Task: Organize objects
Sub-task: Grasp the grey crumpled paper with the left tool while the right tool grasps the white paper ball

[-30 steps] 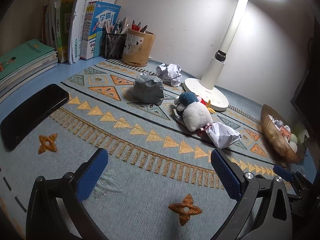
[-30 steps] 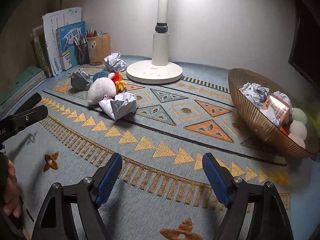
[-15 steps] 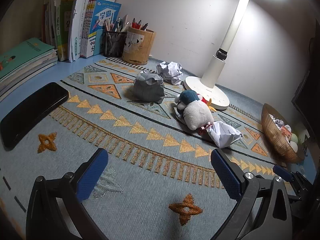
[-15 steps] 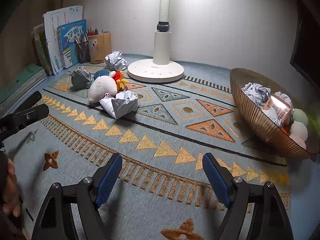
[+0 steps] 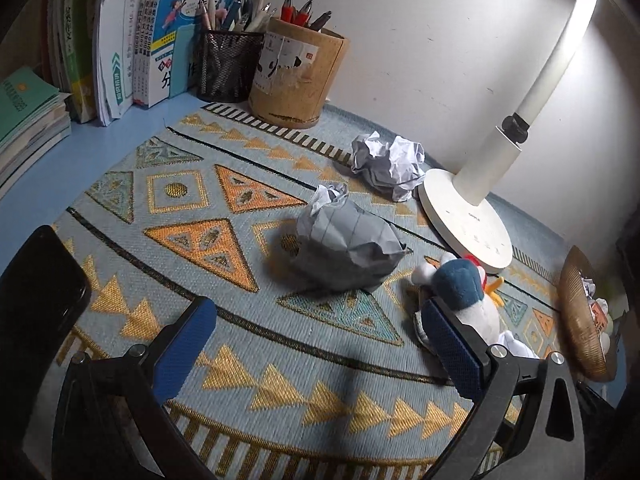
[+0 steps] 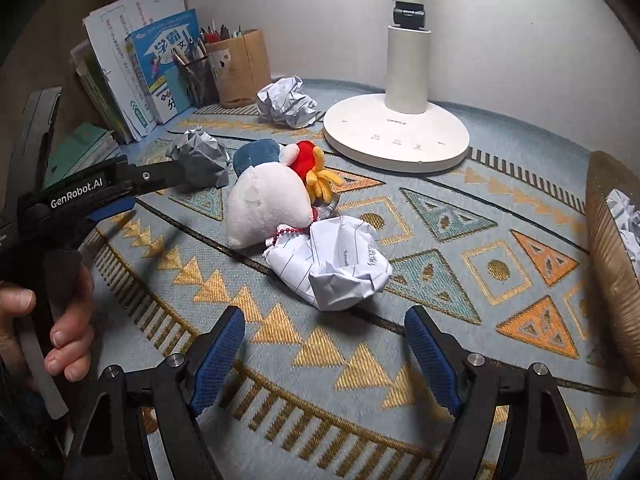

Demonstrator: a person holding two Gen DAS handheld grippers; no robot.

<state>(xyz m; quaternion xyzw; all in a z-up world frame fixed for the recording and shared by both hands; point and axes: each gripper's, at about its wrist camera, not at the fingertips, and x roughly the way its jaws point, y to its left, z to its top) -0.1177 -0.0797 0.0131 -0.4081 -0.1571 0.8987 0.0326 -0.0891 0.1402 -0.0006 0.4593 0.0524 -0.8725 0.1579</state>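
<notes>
Left claw [image 5: 316, 328]: wide open, empty, aimed at the grey crumpled paper ball [image 5: 348, 248] mid-mat toward the desk's rear-left corner. Center the ball between both pads, descend, then close; avoid the plush toy [image 5: 468, 292] just beside the right pad. Right claw [image 6: 324, 340]: wide open, empty, facing the white paper wad [image 6: 336, 268]. Open mat [image 6: 400, 360] leads right to the basket [image 6: 608, 240] at the desk's right edge.

A blue desk [image 5: 100, 140] carries a patterned mat [image 5: 248, 364] on which lie three crumpled paper balls [image 5: 346, 246] [image 5: 390, 164] [image 6: 334, 266], a plush toy [image 6: 268, 208], a lamp base [image 6: 396, 138], a wicker basket [image 6: 610, 256] and a black phone [image 5: 30, 300], with books [image 5: 120, 36] and pen holders [image 5: 298, 76] behind.
</notes>
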